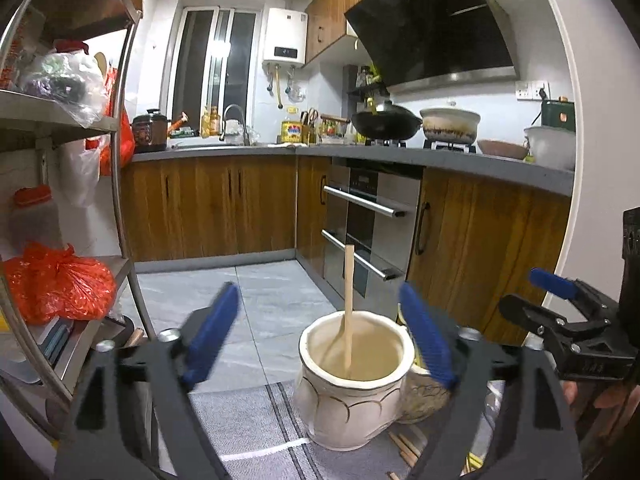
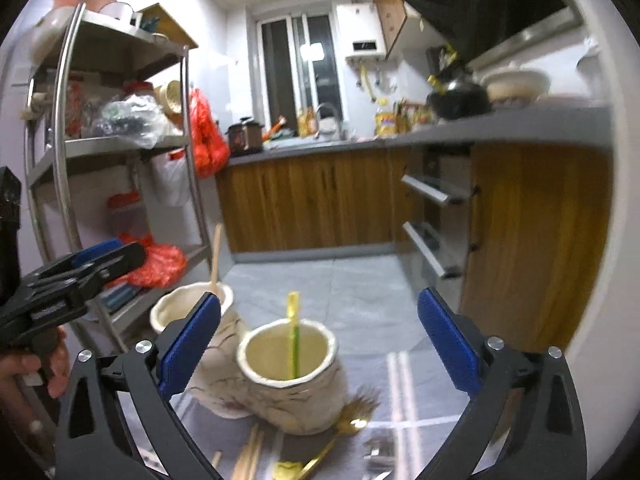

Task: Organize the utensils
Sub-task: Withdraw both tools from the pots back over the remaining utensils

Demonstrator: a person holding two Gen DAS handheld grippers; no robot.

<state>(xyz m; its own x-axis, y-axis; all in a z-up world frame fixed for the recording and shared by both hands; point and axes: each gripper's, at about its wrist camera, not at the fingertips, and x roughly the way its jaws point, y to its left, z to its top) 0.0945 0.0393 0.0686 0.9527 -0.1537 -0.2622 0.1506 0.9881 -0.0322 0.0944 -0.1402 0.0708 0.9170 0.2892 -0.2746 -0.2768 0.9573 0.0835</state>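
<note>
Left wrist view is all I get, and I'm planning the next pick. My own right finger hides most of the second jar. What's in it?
Observer: One yellow-and-green stick stands in that jar.
Operator: Anything loose at its foot?
Observer: A gold utensil lies on the cloth against the jar. It is too blurred to tell whether it is a fork or a spoon.
Operator: I see only one finger of the right gripper. Is it free?
Observer: Yes. The right gripper has both fingers wide apart and holds nothing.
</note>
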